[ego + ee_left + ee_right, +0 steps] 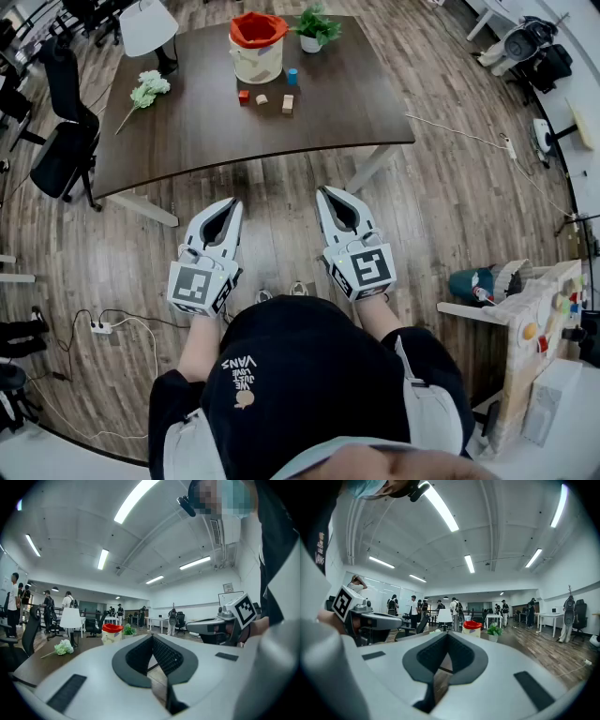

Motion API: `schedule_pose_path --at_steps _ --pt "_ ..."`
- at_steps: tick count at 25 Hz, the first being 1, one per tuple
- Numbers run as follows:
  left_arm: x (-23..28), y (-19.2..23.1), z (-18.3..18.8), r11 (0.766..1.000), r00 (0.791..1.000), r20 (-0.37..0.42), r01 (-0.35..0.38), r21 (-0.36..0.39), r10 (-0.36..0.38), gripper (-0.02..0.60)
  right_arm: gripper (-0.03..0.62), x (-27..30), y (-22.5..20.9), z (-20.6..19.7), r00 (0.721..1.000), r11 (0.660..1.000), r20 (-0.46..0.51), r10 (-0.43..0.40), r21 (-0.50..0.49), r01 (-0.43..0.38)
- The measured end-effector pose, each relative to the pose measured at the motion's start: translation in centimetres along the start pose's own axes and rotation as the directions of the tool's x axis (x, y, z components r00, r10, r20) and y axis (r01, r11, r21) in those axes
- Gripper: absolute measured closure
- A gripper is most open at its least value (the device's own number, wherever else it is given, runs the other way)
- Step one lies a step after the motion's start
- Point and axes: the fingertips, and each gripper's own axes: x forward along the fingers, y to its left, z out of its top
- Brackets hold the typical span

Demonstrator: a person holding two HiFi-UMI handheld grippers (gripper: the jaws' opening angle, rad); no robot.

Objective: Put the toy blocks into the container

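Closed and empty: left gripper, right gripper, level, short of the table. Looks like a pre-reach pose. blocks at 12 o'clock, container just beyond.

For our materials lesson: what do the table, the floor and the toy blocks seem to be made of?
The table: dark brown wood or laminate, matt; no glare shows. The floor: wood-look planks, slight sheen; plank seams are visible. The toy blocks: probably bare and painted wood, but too small to be sure.
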Motion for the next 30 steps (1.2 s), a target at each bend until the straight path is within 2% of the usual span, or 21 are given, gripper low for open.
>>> schedule_pose_path --at_steps 7,13,25,30 --pt "1.4 -0.1 0.1 1.000 1.000 0.004 -0.007 0.007 0.007 0.571 0.577 0.4 -1.5 -0.4 1.000 1.000 0.002 0.004 0.006 -0.004" --pt "2.4 -0.5 0.2 1.000 1.000 0.006 -0.029 0.007 0.029 0.571 0.577 0.6 -2.4 -0.1 0.999 0.999 0.030 0.043 0.016 -0.044" --pt "4.5 -2.6 -0.8 0.997 0.997 0.006 -0.074 -0.014 0.074 0.571 0.577 -0.1 -5.2 -1.4 0.995 0.995 0.014 0.096 0.015 -0.096" --pt "5.5 -2.1 -1.2 0.997 0.997 -0.008 -0.077 -0.023 0.077 0.571 0.577 0.9 -5.8 -1.5 0.994 0.994 0.015 0.104 0.029 -0.104"
